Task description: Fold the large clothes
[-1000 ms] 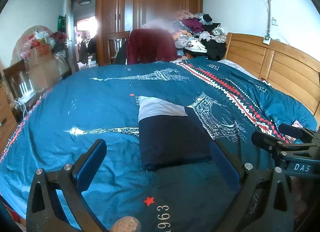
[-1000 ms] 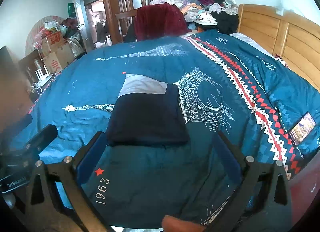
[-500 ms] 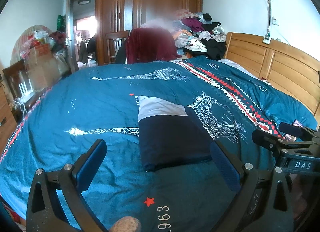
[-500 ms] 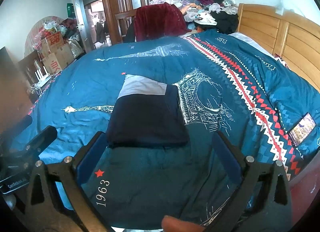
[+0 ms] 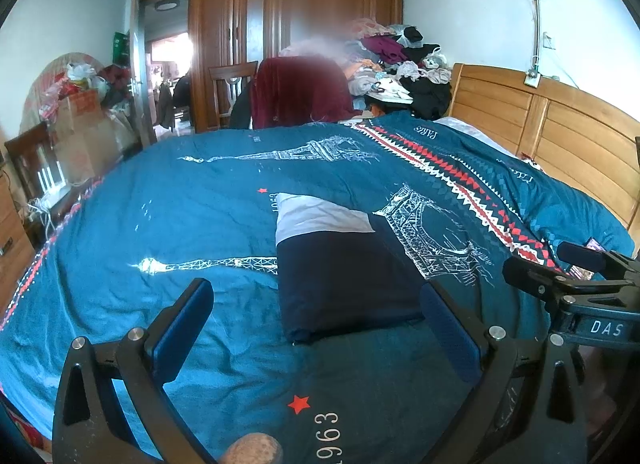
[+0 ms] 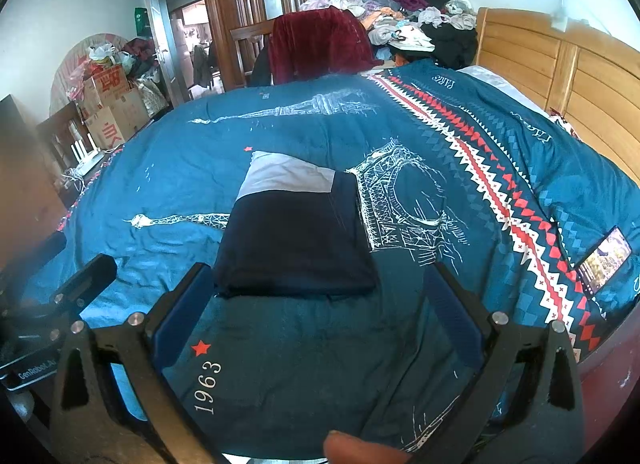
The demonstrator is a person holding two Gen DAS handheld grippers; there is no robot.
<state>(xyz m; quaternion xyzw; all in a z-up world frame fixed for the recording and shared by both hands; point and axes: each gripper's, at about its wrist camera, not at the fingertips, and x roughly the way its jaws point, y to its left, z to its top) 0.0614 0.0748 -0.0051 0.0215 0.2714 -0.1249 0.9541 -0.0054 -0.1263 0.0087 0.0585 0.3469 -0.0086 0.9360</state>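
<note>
**Folded garment lies on the bed, both grippers spread and empty**

A folded navy garment (image 5: 344,280) with a pale grey band at its far end lies flat in the centre of the left wrist frame, on a teal bedspread (image 5: 180,224) printed with Eiffel Tower drawings and "1963". In the right wrist frame the same garment (image 6: 296,240) sits just above the middle of the lower half.

The left gripper (image 5: 316,316) hangs near the garment's near edge, its blue-padded fingers (image 5: 182,330) released wide apart and holding nothing. The right gripper (image 6: 316,304) is likewise spread, its fingers (image 6: 454,312) apart on either side of the near edge without clasping it.

A wooden headboard (image 5: 560,144) fills the right of the frame, a wardrobe (image 5: 296,24) stands at upper centre, and a heap of clothes (image 5: 400,64) sits beside it. A phone (image 6: 604,260) lies at the right edge of the right wrist frame.
</note>
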